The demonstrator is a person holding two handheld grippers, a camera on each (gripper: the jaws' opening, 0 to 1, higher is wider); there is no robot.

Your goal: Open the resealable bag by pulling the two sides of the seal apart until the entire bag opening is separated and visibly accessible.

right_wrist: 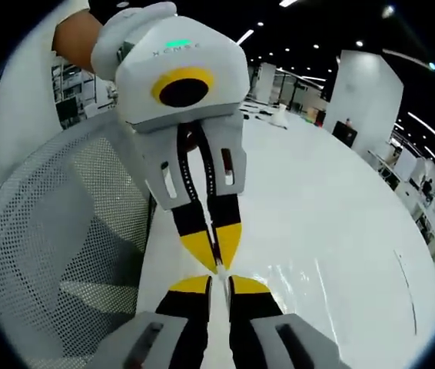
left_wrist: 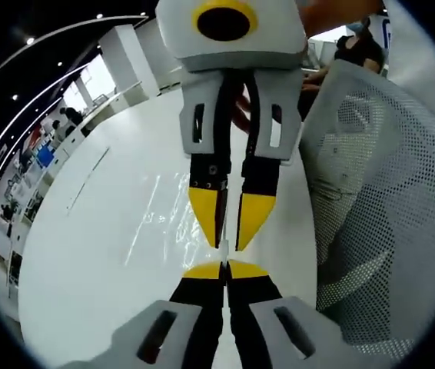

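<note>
The clear resealable bag (left_wrist: 160, 219) hangs over the white table (left_wrist: 87, 254) and shows mostly as glints of film. A thin strip of its top edge runs between the two grippers, which meet tip to tip. In the left gripper view my left gripper (left_wrist: 224, 270) rises from the bottom, shut on that edge. The right gripper (left_wrist: 224, 234) comes down from the top and pinches the same edge. In the right gripper view my right gripper (right_wrist: 219, 284) is shut on the film, the left gripper (right_wrist: 216, 260) clamps it from above, and the bag (right_wrist: 298, 280) glints to the right.
A white mesh chair back (left_wrist: 390, 192) stands close beside the grippers, also seen in the right gripper view as the chair back (right_wrist: 48, 231). The table (right_wrist: 340, 215) stretches wide and bare. A hand (left_wrist: 240, 111) holds the right gripper. People and desks are far behind.
</note>
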